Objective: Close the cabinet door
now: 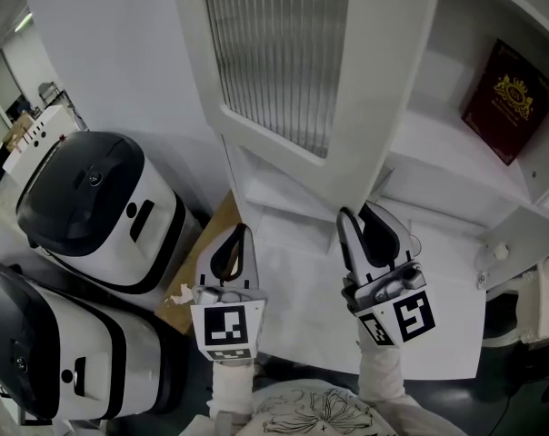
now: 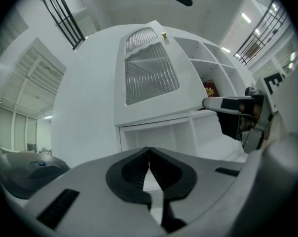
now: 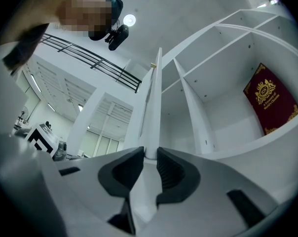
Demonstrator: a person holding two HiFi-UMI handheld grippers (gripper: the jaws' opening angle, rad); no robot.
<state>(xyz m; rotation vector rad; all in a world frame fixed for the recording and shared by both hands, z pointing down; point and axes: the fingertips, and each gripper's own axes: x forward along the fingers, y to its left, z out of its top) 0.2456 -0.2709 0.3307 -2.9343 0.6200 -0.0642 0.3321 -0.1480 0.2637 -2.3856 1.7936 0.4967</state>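
Right gripper view shows the cabinet door [image 3: 151,102] edge-on between the fingers of your right gripper [image 3: 150,154]. They are closed narrowly on the door's lower free edge, with a pad on each face. In the head view the door, with its ribbed glass panel [image 1: 274,53], stands swung well out from the cabinet [image 1: 456,166], so I judge the closing swing is yet to be made. Your left gripper [image 1: 240,236] sits just left of the door's bottom corner and apart from it, fingers pressed together on nothing. Right of the door, on the open shelf, a red book [image 1: 509,101] leans well inside, so it is unlikely to block the swing. Far left of the door stand a white-and-black appliance [image 1: 102,207] and a second one [image 1: 65,352], with a cardboard scrap [image 1: 197,275] between them and the door. Your main risk is the thin hold: if you drag along the edge or twist your wrist instead of following the hinge arc, the pads could slide off. If you stay clamped until the door meets the frame, your fingers may get trapped between door and cabinet. A hard shove could make the door slam or bounce back open.
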